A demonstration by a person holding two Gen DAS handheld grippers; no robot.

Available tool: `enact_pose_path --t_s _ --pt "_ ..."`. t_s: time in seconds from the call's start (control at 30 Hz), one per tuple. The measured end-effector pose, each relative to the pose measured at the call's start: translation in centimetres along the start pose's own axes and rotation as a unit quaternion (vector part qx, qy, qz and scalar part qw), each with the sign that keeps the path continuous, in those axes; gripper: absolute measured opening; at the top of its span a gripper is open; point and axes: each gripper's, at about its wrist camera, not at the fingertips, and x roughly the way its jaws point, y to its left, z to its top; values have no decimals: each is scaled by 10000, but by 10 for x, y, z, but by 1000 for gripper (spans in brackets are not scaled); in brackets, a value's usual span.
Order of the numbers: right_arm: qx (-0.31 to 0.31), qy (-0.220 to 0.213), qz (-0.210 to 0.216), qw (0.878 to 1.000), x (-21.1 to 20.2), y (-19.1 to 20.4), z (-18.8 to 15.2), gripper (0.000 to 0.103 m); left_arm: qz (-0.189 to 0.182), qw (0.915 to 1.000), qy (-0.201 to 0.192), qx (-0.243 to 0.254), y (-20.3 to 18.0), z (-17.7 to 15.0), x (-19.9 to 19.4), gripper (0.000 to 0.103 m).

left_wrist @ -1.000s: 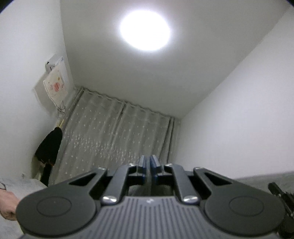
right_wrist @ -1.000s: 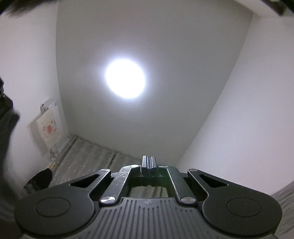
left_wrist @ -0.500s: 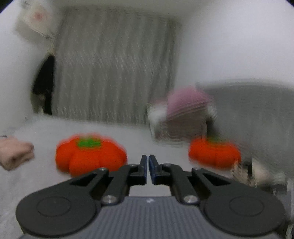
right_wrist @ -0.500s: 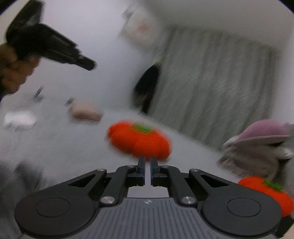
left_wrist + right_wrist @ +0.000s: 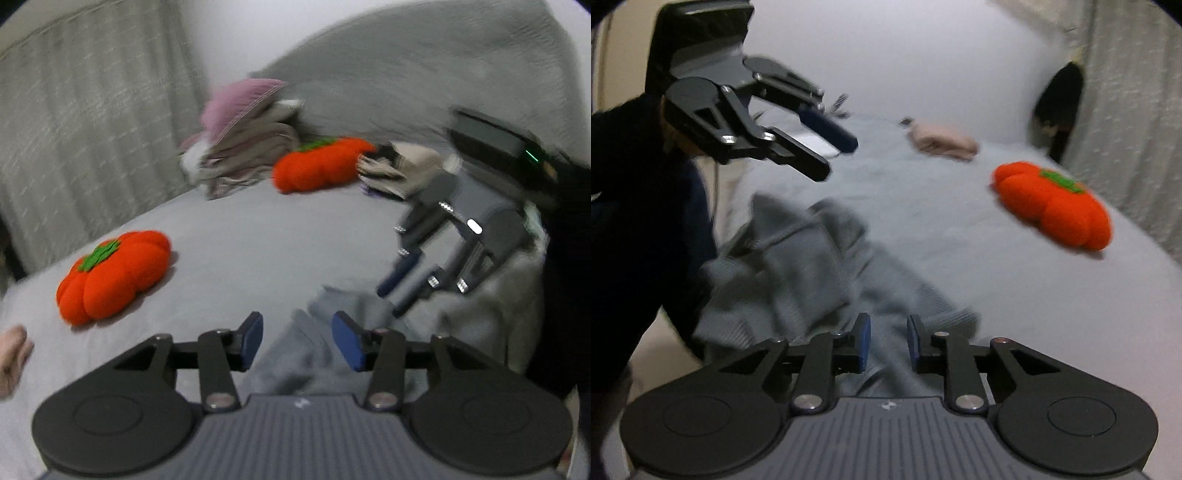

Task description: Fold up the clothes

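My left hand-held gripper (image 5: 297, 341) and right hand-held gripper (image 5: 888, 345) both hang released, jaws apart, just above the crumpled grey garment (image 5: 812, 258). It lies bunched at the bed's (image 5: 258, 236) near edge, directly under my fingertips.

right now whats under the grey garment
The grey garment lies crumpled on the grey bed sheet; the sheet shows around it. Anything beneath its folds is covered.
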Motion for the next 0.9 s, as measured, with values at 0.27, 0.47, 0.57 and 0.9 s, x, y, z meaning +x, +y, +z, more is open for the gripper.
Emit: enact_pose_path --t_s 0.27,0.47,0.57,0.9 --pt "-57 514 294 9982 -4 9 -30 32 -243 9894 609 1294 -41 -32 6 47" --pt "-41 704 458 9965 7 14 -36 32 -91 9708 996 2179 -51 -45 35 37" --pt "-97 747 453 9961 12 17 -37 32 -19 9679 1170 2226 -47 -49 43 20" --pt "-183 381 -198 9989 2 12 -27 3 1053 9781 746 1631 -33 -38 40 8"
